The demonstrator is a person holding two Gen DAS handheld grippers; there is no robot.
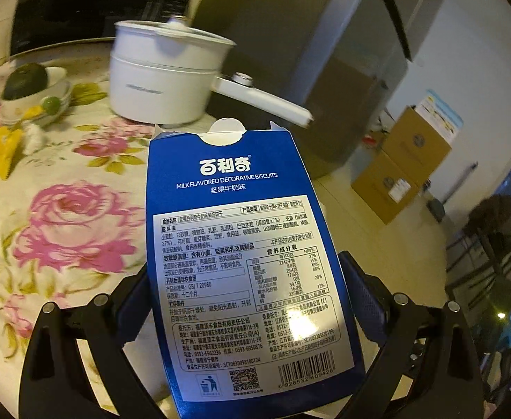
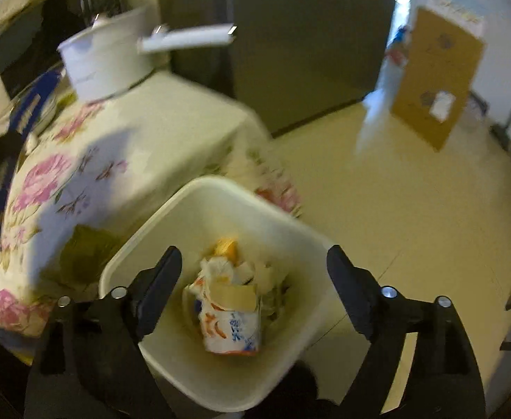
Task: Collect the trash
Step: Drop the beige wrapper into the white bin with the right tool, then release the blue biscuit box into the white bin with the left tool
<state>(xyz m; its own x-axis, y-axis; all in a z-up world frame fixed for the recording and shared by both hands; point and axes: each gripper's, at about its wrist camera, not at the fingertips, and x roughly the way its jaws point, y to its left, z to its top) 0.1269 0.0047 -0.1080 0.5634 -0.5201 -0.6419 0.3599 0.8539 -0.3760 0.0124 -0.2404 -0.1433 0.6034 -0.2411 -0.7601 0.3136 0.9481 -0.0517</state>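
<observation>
1. While my left gripper (image 1: pixel 248 314) clamps the blue biscuit box (image 1: pixel 241 244) beside the white pot (image 1: pixel 161 80), it hangs over the tabletop (image 1: pixel 46 209) edge.
2. My right gripper (image 2: pixel 255 279) gapes empty above the waste bin (image 2: pixel 192 202) beside the tabletop, crumpled wrappers (image 2: pixel 231 314) inside.

Both tongs (image 1: pixel 252 310) (image 2: pixel 253 293) are black, angular-armed, with silver round screws at the joints

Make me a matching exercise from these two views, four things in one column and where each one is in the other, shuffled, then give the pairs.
Things:
1. blue biscuit box
2. white pot
3. crumpled wrappers
4. cardboard boxes

Places:
A. inside the white bin
B. stacked on the floor by the wall
C. between the fingers of the left hand-held gripper
D. standing on the floral tablecloth

Pairs: 1-C, 2-D, 3-A, 4-B
</observation>
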